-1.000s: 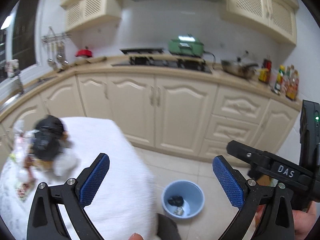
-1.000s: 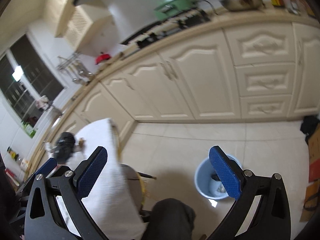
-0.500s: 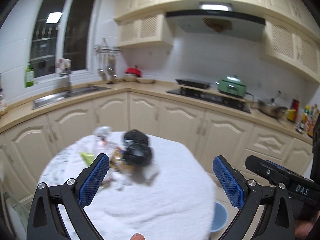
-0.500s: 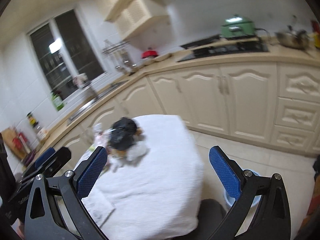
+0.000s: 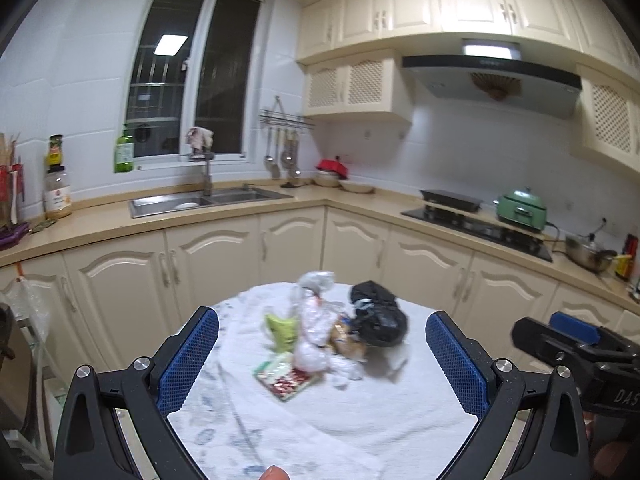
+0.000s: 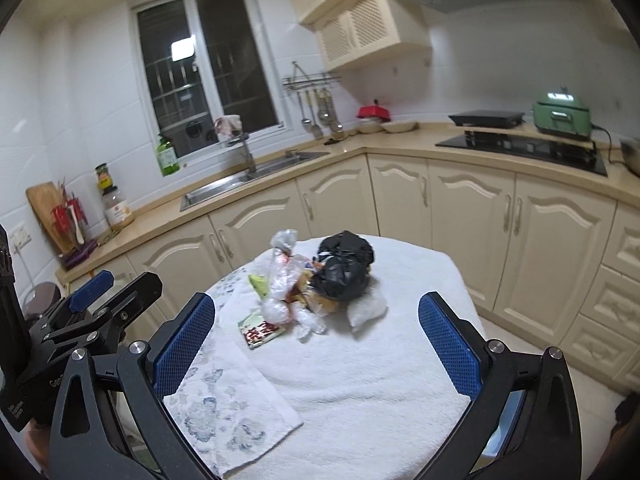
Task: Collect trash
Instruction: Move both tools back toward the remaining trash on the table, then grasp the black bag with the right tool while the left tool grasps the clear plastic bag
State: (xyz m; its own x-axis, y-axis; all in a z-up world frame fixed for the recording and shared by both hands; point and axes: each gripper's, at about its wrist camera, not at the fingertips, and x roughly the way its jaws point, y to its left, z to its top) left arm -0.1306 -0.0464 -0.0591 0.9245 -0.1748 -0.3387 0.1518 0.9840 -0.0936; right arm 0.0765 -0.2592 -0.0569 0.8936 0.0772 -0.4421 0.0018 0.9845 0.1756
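A heap of trash sits toward the far edge of the round table [image 5: 360,420], on its white cloth: a black bag [image 5: 378,318], a crumpled clear bag [image 5: 314,332], a green wrapper [image 5: 282,330] and a flat red-and-green packet [image 5: 286,378] nearest the near edge.

The left wrist view alone shows the pot [image 5: 590,254] at the right end of the counter; it also catches the right gripper [image 5: 576,340] at its right border. The right wrist view alone shows the wooden board [image 6: 48,216] leaning on the wall at the counter's left end, the patterned cloth [image 6: 224,408] folded over the table's near-left edge, and the left gripper [image 6: 116,292] at its lower left.

Both grippers hang level above the table's near edge, aimed at the heap, well short of it. Each has its blue-padded fingers spread wide, holding nothing.
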